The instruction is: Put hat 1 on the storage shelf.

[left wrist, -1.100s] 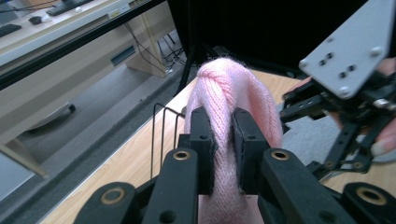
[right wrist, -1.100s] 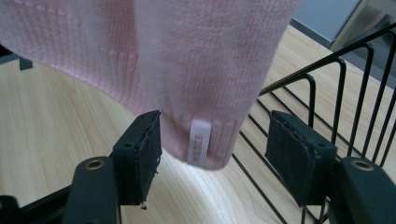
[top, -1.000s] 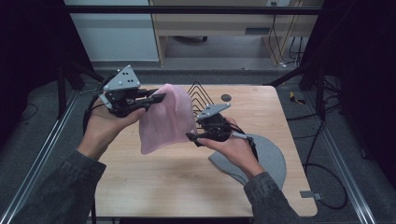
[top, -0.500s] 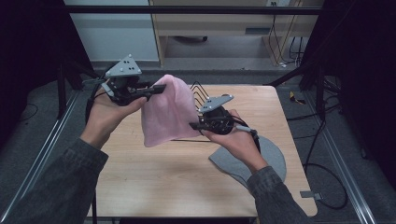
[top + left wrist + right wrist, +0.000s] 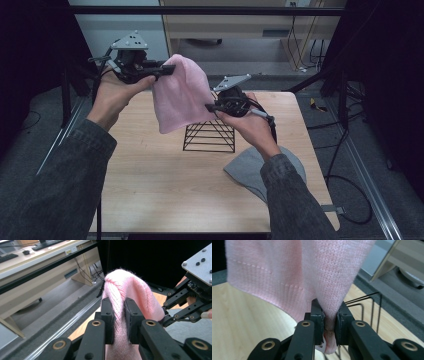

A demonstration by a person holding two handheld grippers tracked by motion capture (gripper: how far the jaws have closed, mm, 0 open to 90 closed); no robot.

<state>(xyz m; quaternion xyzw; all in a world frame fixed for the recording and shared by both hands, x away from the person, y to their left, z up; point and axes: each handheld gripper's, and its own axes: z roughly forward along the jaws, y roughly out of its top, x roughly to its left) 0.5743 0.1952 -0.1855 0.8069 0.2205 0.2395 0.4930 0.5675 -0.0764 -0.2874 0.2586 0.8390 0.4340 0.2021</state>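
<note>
A pink knit hat (image 5: 177,95) hangs in the air between my two grippers, above the wooden table (image 5: 150,180). My left gripper (image 5: 167,70) is shut on its rounded top, and in the left gripper view the knit (image 5: 135,290) bulges out above the pads of that gripper (image 5: 119,306). My right gripper (image 5: 212,106) grips the hat's lower right edge. Its jaws have just been closing, and in the right gripper view this gripper (image 5: 329,312) pinches a fold of the pink hat (image 5: 287,272).
A black wire rack (image 5: 210,136) stands on the table just under the hat and my right hand, its wires (image 5: 367,305) close behind the right jaws. A grey hat (image 5: 250,170) lies flat near the table's right front, partly under my right forearm.
The right gripper has closed on the hat's lower edge. Both hands have risen, and the hat now hangs higher, stretched between the two grippers.
</note>
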